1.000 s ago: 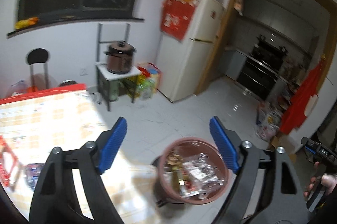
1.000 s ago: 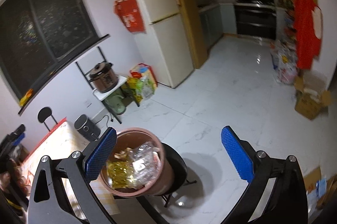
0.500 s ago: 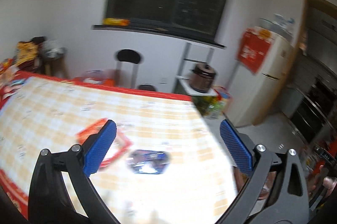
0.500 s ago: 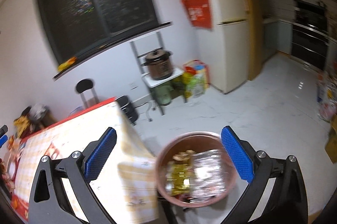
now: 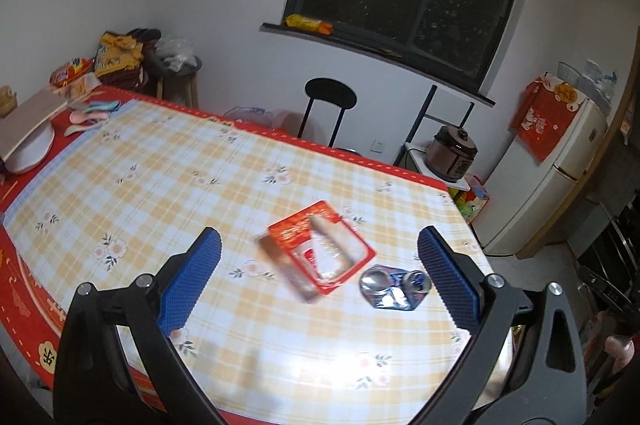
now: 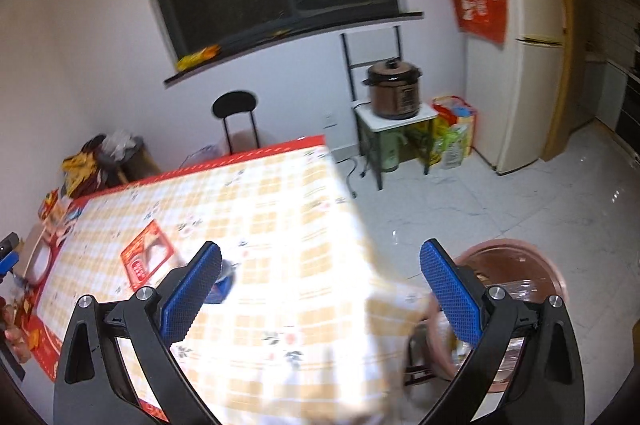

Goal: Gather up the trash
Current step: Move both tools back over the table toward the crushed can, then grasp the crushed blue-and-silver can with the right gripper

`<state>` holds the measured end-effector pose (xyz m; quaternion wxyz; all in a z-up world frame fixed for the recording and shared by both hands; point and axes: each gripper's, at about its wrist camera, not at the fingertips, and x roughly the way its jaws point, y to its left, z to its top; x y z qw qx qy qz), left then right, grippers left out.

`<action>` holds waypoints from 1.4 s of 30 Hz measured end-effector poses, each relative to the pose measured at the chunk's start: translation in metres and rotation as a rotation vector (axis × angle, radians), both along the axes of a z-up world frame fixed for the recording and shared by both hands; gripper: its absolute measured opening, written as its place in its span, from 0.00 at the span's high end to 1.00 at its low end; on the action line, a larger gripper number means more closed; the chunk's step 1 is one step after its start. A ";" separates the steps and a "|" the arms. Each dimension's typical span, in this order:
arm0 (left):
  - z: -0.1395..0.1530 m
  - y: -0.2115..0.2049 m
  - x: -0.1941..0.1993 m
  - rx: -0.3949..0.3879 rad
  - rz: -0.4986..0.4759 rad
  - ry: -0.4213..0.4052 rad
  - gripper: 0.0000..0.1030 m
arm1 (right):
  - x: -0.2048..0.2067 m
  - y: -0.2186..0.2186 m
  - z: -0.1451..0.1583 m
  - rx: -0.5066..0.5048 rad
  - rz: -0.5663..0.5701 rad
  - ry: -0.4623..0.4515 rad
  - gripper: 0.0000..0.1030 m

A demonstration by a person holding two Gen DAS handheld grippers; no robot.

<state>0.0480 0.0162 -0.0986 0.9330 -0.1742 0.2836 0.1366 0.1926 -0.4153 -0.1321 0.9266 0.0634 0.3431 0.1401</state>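
Note:
A red plastic tray package point(image 5: 323, 252) lies on the checked tablecloth, with a crushed blue can point(image 5: 395, 290) just to its right. My left gripper point(image 5: 318, 283) hangs open over the table, nothing between its blue pads; both items lie between and just beyond them. In the right wrist view the red tray package point(image 6: 147, 258) sits left of centre and the blue can point(image 6: 223, 285) peeks from behind the left finger. My right gripper point(image 6: 320, 295) is open and empty above the table's right edge. The brown trash bin point(image 6: 516, 289) with wrappers stands on the floor at lower right.
The table point(image 5: 152, 177) carries dishes and bags at its far left point(image 5: 28, 141). A black stool point(image 5: 330, 105) stands behind it. A rice cooker point(image 6: 394, 89) on a small stand, shopping bags and a fridge point(image 6: 516, 57) line the wall. White tiled floor lies right of the table.
Both views have swung left from the trash bin to the table. The left gripper now faces the red tray and can; the bin has slid to the right gripper's lower right.

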 end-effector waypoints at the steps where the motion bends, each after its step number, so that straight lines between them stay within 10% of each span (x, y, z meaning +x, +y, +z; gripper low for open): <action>1: -0.005 0.008 0.001 -0.009 -0.003 0.007 0.06 | 0.001 0.009 -0.002 -0.006 0.006 0.003 0.05; 15: -0.077 0.087 0.039 -0.110 -0.071 0.107 0.06 | 0.051 0.144 -0.081 -0.097 0.106 0.150 0.05; 23: -0.112 0.122 0.062 -0.130 -0.117 0.174 0.06 | 0.083 0.202 -0.155 -0.140 0.131 0.298 0.28; 42: -0.149 0.138 0.081 -0.212 -0.189 0.237 0.07 | 0.093 0.215 -0.188 -0.101 0.015 0.372 0.50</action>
